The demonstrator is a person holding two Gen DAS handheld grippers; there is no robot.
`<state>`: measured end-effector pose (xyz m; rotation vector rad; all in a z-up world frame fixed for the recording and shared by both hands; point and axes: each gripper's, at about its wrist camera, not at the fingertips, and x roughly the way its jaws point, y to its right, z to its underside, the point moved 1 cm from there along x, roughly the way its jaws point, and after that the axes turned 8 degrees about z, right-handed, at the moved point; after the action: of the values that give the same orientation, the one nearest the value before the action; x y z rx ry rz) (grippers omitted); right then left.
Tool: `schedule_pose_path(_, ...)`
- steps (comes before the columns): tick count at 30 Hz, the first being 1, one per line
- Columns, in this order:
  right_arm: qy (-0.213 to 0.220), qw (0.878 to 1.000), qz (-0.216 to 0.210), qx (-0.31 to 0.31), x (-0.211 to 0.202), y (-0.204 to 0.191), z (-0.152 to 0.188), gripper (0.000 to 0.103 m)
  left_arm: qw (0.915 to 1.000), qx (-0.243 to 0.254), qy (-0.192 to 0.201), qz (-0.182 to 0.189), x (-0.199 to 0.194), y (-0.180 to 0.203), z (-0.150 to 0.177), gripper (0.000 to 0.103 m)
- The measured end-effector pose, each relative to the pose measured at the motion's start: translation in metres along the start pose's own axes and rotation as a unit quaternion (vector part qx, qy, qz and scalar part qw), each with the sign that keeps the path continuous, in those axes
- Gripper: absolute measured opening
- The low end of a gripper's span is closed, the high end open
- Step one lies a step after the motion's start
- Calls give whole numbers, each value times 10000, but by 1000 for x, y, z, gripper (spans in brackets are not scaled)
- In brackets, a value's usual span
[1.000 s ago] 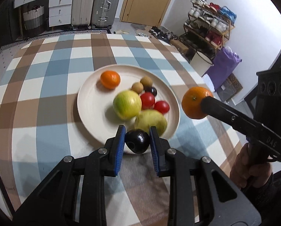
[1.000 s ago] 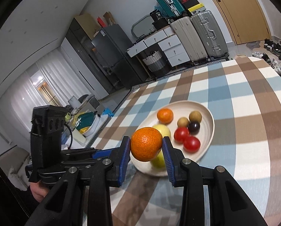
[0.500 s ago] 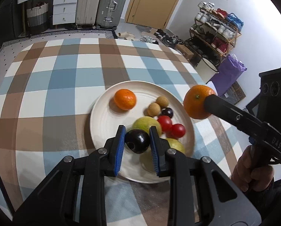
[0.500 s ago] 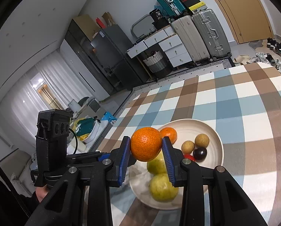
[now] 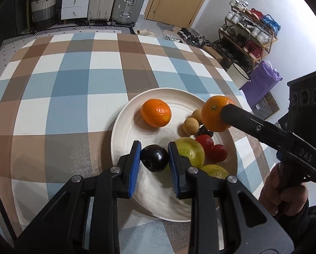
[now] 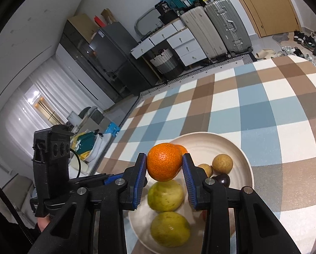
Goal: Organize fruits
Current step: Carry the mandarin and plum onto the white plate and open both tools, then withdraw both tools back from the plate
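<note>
left tongs (image 5: 154, 158) clenched on dark plum (image 5: 154, 158), over plate's near side | right tongs (image 6: 164, 165) grasping orange (image 6: 164, 162) above plate (image 5: 124, 127) on checked bench (image 5: 69, 84) | both carried high, likely to clear fruit already plated

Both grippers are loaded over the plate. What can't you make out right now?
- Left wrist view: dark fruit mostly behind held orange.
- Right wrist view: plate's orange nearly hidden behind held orange; red fruit covered by right gripper.
- Plate near rim hidden under left gripper.
</note>
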<state>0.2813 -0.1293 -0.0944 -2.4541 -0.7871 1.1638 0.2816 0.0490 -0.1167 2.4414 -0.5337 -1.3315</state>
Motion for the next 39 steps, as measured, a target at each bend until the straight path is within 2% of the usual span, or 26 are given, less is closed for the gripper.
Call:
schedule_pose_path(14, -284, 9990, 354, -36, 30, 7, 2, 35, 9998, 81, -152, -94, 17, -2, -1, 23)
schedule_pose_path(17, -309, 9986, 425, 6, 32, 9, 2, 38, 9998, 34, -165, -98, 17, -3, -1, 26)
schedule_pose_path(18, -254, 9985, 481, 21, 30, 9, 2, 48, 9998, 7, -156, -106, 16, -4, -1, 27)
schedule_pose_path(19, -222, 9986, 488, 43, 29, 9, 1, 52, 9998, -11, -143, -102, 14, -5, -1, 28)
schedule_pose_path(22, -67, 9992, 380, 90, 17, 10, -1, 53, 9999, -46, -65, -83, 6, -5, 0, 29)
schedule_pose_path(24, 31, 9988, 481, 51, 9, 9, -2, 54, 9999, -16, 0, -136, -1, -2, 1, 36)
schedule_pose_path(28, 206, 9985, 488, 113, -11, 7, -3, 55, 9997, -25, 145, -219, -17, 0, 3, 38)
schedule_pose_path(31, 389, 9978, 528, 44, -29, 1, -1, 63, 9993, 1, 252, -278, -30, 5, 6, 40)
schedule_pose_path(34, 577, 9969, 525, -34, -45, -6, 2, 65, 9989, 56, 379, -277, -44, 15, 12, 47)
schedule_pose_path(36, 714, 9960, 524, -110, -58, -12, 6, 72, 9981, 141, 497, -344, -56, 24, 17, 55)
schedule_pose_path(39, 935, 9937, 577, -209, -76, -18, 14, 79, 9970, 194, 650, -380, -69, 33, 24, 61)
